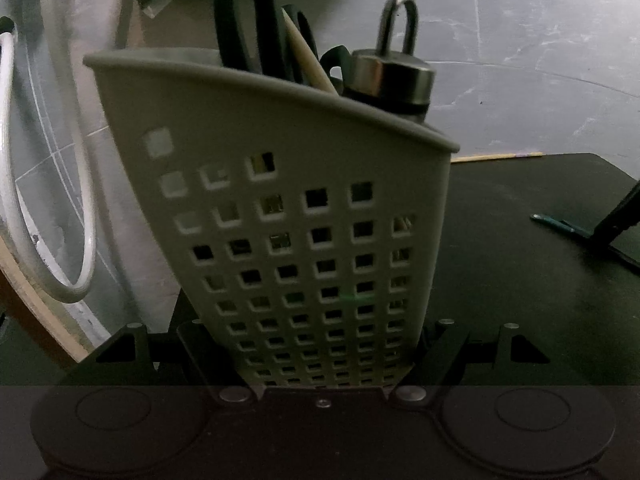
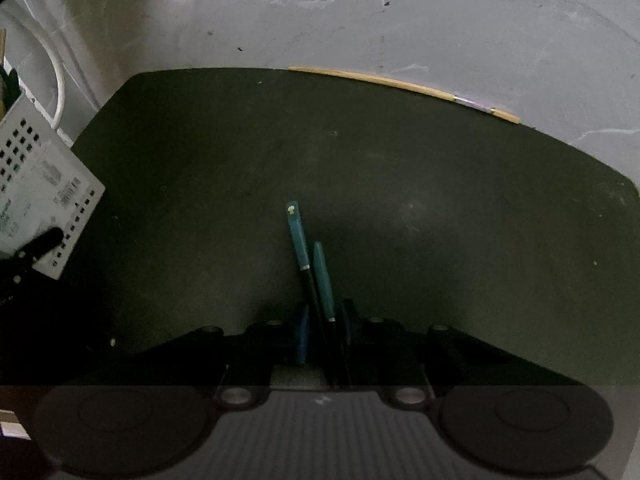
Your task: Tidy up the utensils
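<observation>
Left wrist view: left gripper (image 1: 324,360) clamped on the base of the caddy (image 1: 280,208); both fingers (image 1: 204,348) press the caddy's lower sides; caddy is pale, perforated with square holes, tilted with its rim leaning left; it stands over the near left part of the dark mat (image 1: 520,240); whether its base touches the mat cannot be told. Inside the caddy: scissors (image 1: 244,20) with dark loop handles up; a pale wooden stick (image 1: 308,52) leaning across them; a metal-capped bottle (image 1: 392,76) with a wire loop on top, at the right end. Behind the caddy, a white cable (image 1: 80,200) loops over the grey floor (image 1: 520,40). On the mat's far edge lies a chopstick (image 1: 500,156); at far right the right gripper (image 1: 612,224) shows as a dark shape just beside a teal pen (image 1: 556,222).

Right wrist view: right gripper (image 2: 324,332) points steeply down at the mat (image 2: 440,200); jaws stand close together with two pens (image 2: 310,264) between them; the pens are teal-capped with dark barrels, side by side, caps pointing away from the camera; the barrels run down between the fingers (image 2: 302,336); pads look to be pressing on them, though this area is dark. Chopstick (image 2: 400,82) lies along the mat's far edge, well apart from the pens. Caddy (image 2: 36,184) at far left, tilted, its labelled underside showing, with a left finger (image 2: 40,244) against it.
</observation>
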{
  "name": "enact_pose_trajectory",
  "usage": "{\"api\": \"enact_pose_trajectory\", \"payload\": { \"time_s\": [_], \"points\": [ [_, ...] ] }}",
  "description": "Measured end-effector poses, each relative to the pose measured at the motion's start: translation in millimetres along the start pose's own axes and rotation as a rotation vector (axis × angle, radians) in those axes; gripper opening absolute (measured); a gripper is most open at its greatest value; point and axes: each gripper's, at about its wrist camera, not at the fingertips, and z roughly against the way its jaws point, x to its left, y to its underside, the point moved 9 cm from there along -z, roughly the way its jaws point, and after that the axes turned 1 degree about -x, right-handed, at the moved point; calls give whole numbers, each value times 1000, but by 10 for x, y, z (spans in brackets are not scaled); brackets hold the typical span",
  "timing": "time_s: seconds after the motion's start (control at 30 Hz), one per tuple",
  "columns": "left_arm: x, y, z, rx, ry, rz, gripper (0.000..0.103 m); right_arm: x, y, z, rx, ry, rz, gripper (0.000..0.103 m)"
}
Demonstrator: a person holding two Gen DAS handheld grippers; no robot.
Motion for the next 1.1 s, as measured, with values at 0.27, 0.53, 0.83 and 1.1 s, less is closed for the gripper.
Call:
{"api": "enact_pose_trajectory", "payload": {
  "time_s": [0.27,0.53,0.83,1.1],
  "points": [
    [48,4,-38,-2,14,-9,78,-33,-84,-45,5,-34,-18,16],
    [53,-1,-56,-5,21,-14,78,-12,-176,-55,43,-20,26,15],
    [60,10,-61,-9,37,-23,78,37,-138,-27,-24,-25,-20,14],
    [80,-17,-93,-9,52,-37,78,140,-34,161,-160,-89,-68,14]
  ]
}}
